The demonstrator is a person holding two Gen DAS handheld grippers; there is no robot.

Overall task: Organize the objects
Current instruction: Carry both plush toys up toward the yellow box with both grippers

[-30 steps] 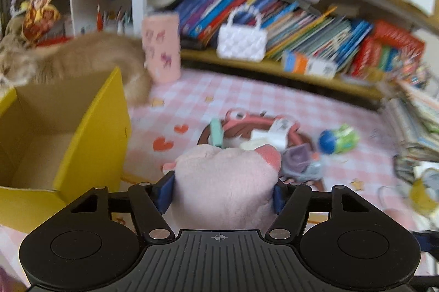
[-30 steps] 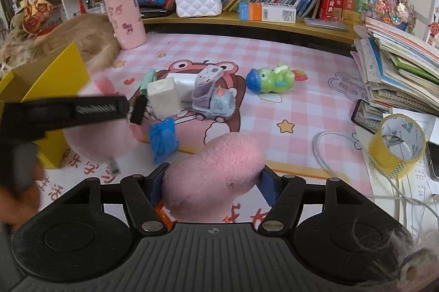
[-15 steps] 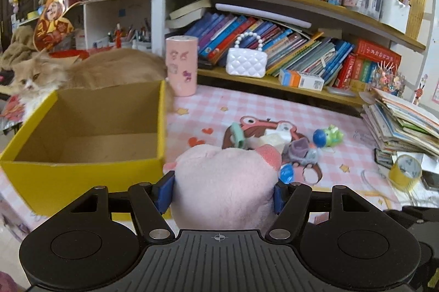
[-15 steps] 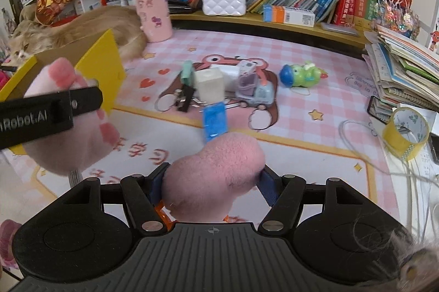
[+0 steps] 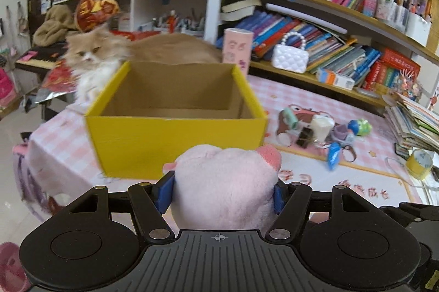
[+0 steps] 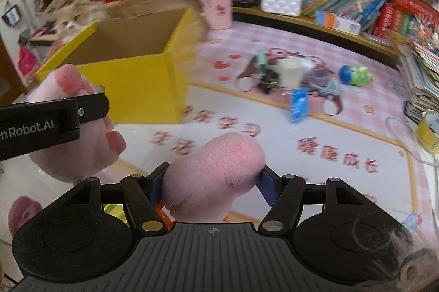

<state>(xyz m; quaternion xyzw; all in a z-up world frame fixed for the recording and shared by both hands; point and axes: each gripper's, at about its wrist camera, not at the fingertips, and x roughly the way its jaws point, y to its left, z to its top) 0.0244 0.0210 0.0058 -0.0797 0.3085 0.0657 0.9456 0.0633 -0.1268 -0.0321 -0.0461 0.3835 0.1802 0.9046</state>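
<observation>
Yellow box [image 5: 175, 135] now nearer, both claws clamping pink plush [image 5: 225, 190], cat [image 5: 93, 56] behind box

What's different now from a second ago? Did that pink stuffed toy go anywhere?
Both grippers carried the pink plush toy back from the toy pile toward the yellow box, which now faces the left gripper squarely. Nothing was let go: the left and right gripper stay clamped on it. The box remains empty; the cat stays behind it.

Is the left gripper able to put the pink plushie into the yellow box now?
Probably yes. The left gripper holds the pink plushie just before the yellow box, whose top is open, with nothing in between.
</observation>
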